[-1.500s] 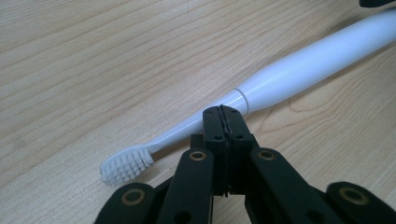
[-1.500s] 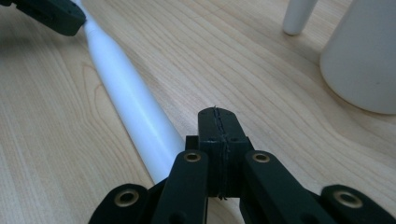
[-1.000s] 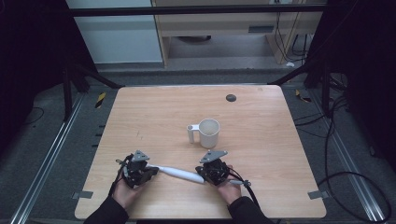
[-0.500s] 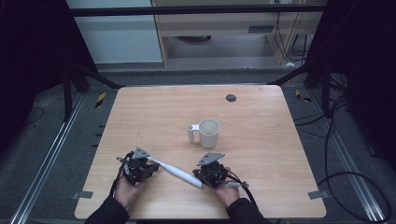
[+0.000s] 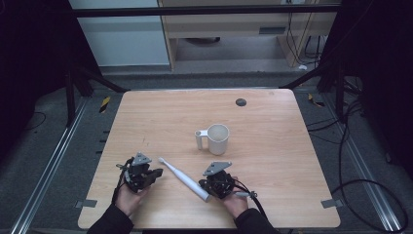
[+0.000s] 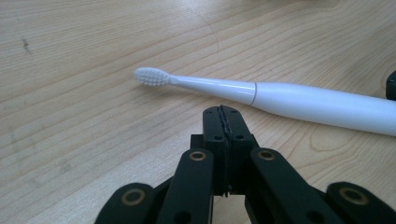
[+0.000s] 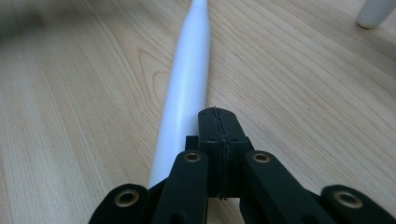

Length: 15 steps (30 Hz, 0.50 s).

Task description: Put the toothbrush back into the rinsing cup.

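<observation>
A white electric toothbrush (image 5: 184, 178) lies slantwise on the wooden table (image 5: 272, 122), bristle head toward the far left. My left gripper (image 5: 157, 172) rests on the table left of it, jaws shut and empty. In the left gripper view the left gripper (image 6: 222, 112) points at the toothbrush (image 6: 261, 95) neck, a small gap short of it. My right gripper (image 5: 206, 184) sits by the handle's near end, shut with nothing held. In the right gripper view the toothbrush (image 7: 187, 88) handle runs close along the left side of the right gripper (image 7: 215, 114); I cannot tell if they touch.
A white mug (image 5: 217, 139) stands upright near the table's middle, handle to the left, beyond the toothbrush. A small dark disc (image 5: 240, 102) lies near the far edge. Both hands rest close to the front edge.
The toothbrush has swung round: its head moved toward the far side, its handle end nearer the front edge. The right gripper shifted slightly toward the front edge. The left gripper stayed put.
</observation>
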Tool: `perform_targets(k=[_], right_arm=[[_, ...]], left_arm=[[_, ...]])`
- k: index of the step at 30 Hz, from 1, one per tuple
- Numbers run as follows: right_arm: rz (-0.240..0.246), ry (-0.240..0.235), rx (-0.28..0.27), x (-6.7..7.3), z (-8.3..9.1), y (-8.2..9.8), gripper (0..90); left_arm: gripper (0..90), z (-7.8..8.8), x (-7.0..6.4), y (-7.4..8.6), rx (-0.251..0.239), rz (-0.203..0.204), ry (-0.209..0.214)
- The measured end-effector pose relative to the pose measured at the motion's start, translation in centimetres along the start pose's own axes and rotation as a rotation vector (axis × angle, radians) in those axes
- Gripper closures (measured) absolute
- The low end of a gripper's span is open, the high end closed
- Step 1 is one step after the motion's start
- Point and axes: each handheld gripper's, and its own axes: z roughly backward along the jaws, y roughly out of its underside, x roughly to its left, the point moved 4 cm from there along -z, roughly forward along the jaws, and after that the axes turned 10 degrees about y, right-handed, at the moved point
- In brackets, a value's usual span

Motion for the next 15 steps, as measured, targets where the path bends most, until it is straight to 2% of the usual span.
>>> perform_targets(k=[15], right_arm=[[0.014, -0.026, 0.004, 1.04, -0.21, -0.04, 90.0]], left_arm=[[88.6, 0.66, 0.38, 0.03, -0.022, 0.014, -0.006]])
